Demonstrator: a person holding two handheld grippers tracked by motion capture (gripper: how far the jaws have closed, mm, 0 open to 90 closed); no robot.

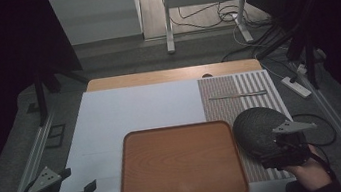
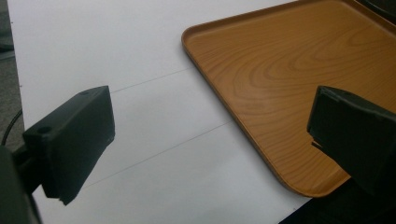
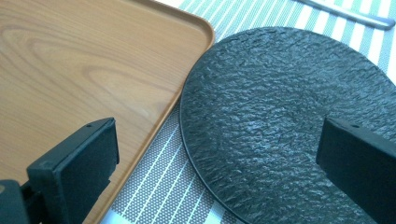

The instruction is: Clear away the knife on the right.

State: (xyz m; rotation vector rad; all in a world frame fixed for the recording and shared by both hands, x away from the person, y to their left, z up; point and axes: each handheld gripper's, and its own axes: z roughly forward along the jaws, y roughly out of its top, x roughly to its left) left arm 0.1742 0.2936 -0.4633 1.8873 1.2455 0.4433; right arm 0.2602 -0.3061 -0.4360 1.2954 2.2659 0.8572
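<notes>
The round black rough-textured plate lies on the striped grey-and-white placemat, just beside the rectangular wooden tray, under the right gripper, whose fingers are spread wide and empty. The left gripper, fingers spread too, hovers over the white-covered bench at the tray's near left corner.

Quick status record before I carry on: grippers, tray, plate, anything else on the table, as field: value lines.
left gripper: open, over the white sheet, left of the tray, holding nothing
right gripper: open, jaws apart over the plate's near edge, nothing between them
wooden tray: empty, front centre of the table
dark plate: textured, on the striped mat, right beside the tray's right rim
utensil: slim metal piece lying on the mat beyond the plate; type unclear
</notes>
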